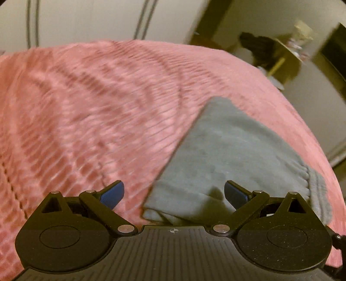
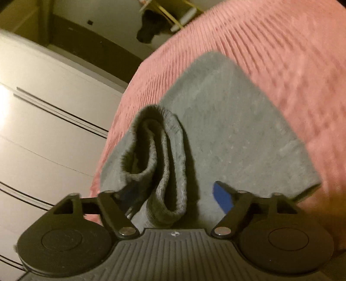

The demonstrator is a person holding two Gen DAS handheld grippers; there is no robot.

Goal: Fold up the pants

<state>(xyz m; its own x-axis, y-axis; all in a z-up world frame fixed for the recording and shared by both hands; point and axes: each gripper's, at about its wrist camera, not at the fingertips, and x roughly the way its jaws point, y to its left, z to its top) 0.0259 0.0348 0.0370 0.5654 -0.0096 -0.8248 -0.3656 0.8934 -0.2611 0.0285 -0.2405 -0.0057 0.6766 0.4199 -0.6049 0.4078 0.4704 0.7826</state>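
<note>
Now folded small on the pink bed [image 1: 90, 103], grey pants [image 1: 227, 151] straight ahead of the left gripper [image 1: 174, 194], spread wide and empty, ribbed cuff [image 2: 164, 164] bunched between the right gripper's [image 2: 173, 194] parted fingers, not pinched.

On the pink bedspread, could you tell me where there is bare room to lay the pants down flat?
The pink bedspread is bare left of the grey pants, back to the white wardrobe. It is crowded by the bed's right edge, where the pants lie, their ribbed waistband bunched between the right gripper's fingers.
</note>
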